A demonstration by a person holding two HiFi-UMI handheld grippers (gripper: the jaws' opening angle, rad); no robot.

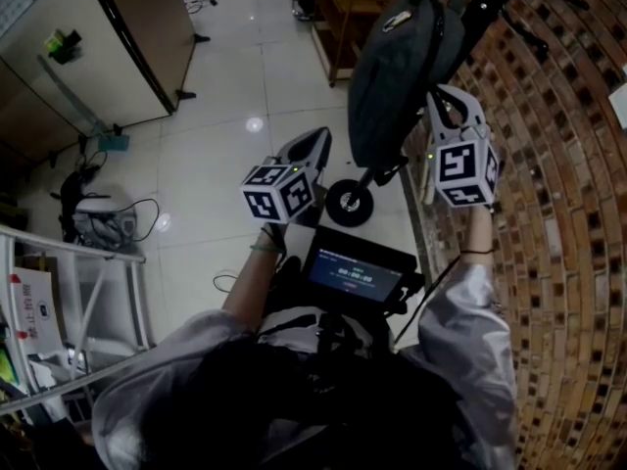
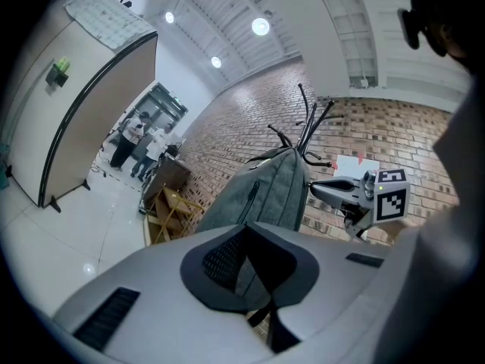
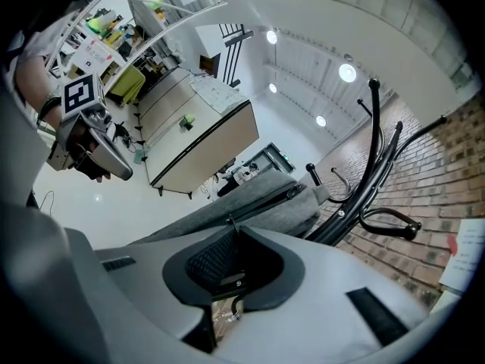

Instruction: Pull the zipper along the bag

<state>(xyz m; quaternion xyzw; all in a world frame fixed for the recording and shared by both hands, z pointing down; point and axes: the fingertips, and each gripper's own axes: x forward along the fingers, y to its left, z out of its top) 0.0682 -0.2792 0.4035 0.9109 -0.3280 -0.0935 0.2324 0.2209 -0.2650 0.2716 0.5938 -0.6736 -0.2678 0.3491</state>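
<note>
A grey backpack (image 1: pixel 392 76) hangs from a black coat rack (image 1: pixel 482 8) against the brick wall. My right gripper (image 1: pixel 446 98) sits at the bag's right side, pointing almost level. In the right gripper view its jaws (image 3: pixel 231 232) are nearly together, pinching the small zipper pull (image 3: pixel 229 221). The zipper line (image 3: pixel 261 203) runs onward from there. My left gripper (image 1: pixel 323 141) reaches the bag's lower left edge. In the left gripper view grey bag fabric and a black strap (image 2: pixel 261 309) lie between its jaws (image 2: pixel 244 241). The bag's body (image 2: pixel 261 196) rises beyond.
A scooter wheel (image 1: pixel 349 202) stands on the floor below the bag. A dark screen (image 1: pixel 355 274) sits at the person's chest. A wooden shelf (image 1: pixel 343 18) stands behind the rack, a big cabinet (image 1: pixel 98 37) at far left, and a metal rack (image 1: pixel 78 292) at near left.
</note>
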